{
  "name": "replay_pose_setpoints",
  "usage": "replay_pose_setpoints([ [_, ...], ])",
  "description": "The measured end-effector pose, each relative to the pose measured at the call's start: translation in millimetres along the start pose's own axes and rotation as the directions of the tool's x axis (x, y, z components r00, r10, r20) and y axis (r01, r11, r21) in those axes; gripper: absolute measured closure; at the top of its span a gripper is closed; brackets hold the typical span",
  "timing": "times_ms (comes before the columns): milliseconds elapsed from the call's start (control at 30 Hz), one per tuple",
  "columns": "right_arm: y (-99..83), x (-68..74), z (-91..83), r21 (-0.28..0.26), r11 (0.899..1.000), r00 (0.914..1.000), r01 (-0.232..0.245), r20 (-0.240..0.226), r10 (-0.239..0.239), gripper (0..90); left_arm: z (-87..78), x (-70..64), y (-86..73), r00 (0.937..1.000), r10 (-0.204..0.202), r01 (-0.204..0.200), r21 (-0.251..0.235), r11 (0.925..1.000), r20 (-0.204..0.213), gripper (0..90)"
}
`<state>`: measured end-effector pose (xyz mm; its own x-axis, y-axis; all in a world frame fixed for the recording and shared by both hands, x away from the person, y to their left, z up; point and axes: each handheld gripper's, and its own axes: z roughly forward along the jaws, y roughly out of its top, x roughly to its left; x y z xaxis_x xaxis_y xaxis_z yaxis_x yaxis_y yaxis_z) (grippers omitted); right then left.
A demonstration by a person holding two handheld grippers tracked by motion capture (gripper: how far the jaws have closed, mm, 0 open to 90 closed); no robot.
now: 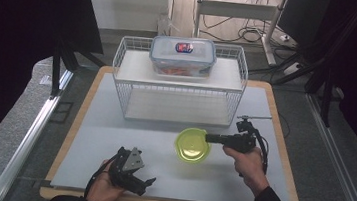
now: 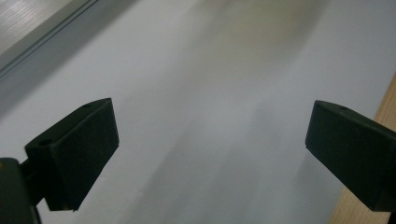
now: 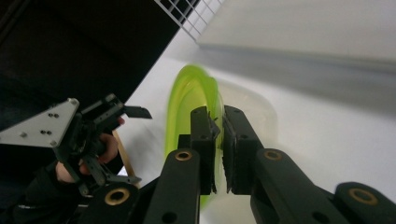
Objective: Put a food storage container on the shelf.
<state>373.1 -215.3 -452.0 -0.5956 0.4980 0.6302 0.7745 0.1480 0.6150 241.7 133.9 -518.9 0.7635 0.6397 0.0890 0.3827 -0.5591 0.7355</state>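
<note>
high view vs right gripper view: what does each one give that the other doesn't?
High view alone: clear lidded plastic box on top of the white wire shelf rack, and the wooden table edge all round.

Right gripper view alone: the right tongs pinching the rim of the lime-green plastic container.

Both: the green container, the rack, the grey mat, and the open left tongs.

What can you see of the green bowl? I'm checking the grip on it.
The bowl is small, round, translucent yellow-green, plastic by its look, and seems empty. It sits on the grey mat in front of the wire rack, right of centre. The right tongs pinch its rim on the right side, one jaw inside the wall, one outside. In the right gripper view it appears on edge because the camera is turned. Nothing else touches it.
</note>
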Motion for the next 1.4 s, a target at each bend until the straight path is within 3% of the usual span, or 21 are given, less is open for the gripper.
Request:
replay_pose_setpoints([
  [367, 31.2, 28.3, -11.2, -0.045, 0.997, 0.9973, 0.07, -0.018, -0.071, 84.6, -0.3, 0.3, 0.2, 1.0, -0.004, 0.004, -0.003, 1.0, 0.003, 2.3],
  [667, 50.0, 43.3, -17.5, -0.086, 0.993, 0.9944, 0.083, -0.058, -0.088, 84.6, 0.1, 0.3, 0.2, 1.0, 0.003, -0.003, 0.003, 1.0, 0.005, 2.4],
  [1400, 122.7, 84.0, -44.6, -0.218, 0.972, 0.9857, 0.091, -0.12, -0.119, 84.6, -3.4, 0.4, 0.7, 0.9992, 0.005, -0.003, -0.039, 0.9992, 0.039, 1.6],
])
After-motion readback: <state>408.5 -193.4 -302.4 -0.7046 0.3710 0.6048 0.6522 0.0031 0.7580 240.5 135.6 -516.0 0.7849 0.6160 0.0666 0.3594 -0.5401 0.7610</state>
